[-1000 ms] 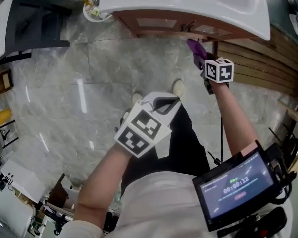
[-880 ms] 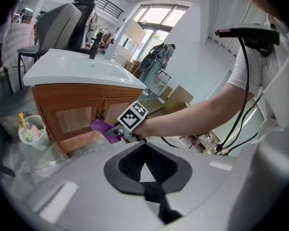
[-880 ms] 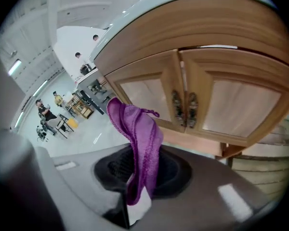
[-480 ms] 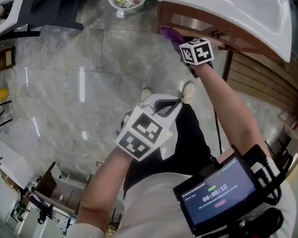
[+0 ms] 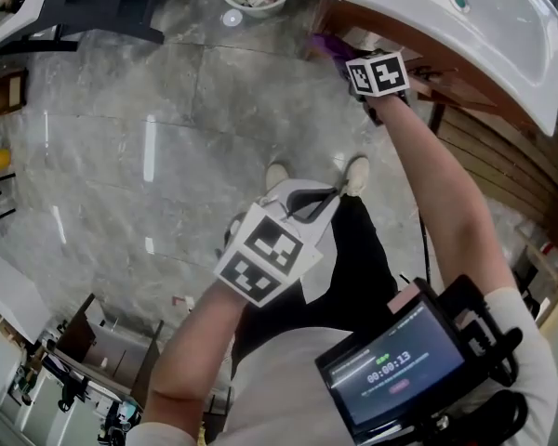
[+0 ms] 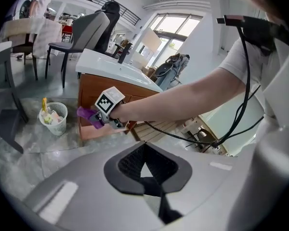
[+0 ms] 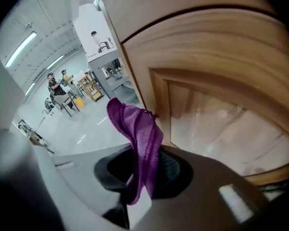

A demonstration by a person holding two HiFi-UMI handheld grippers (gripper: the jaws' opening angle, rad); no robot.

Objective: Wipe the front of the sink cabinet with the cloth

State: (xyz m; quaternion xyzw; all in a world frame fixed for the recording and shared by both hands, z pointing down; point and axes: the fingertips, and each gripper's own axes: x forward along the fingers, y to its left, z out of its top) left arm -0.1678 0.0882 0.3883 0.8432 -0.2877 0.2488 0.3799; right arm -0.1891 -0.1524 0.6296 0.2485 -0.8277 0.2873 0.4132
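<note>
Our right gripper (image 7: 145,173) pinches the purple cloth (image 7: 140,131), held up at the sink cabinet (image 7: 216,105) front | our left gripper (image 6: 147,173) pressed closed, empty, well back from the cabinet

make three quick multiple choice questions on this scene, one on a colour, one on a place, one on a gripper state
1. What colour is the cloth?
A) white B) purple C) yellow

2. Where is the waste basket?
A) on the floor beside the sink cabinet B) inside the cabinet C) hung on the cloth

3. The right gripper is
A) open and empty B) shut on the basket C) shut on the cloth

Answers:
1 B, the right gripper view shows it purple.
2 A, the left gripper view shows it standing on the tiles next to the cabinet.
3 C, the cloth is pinched between its jaws.
</note>
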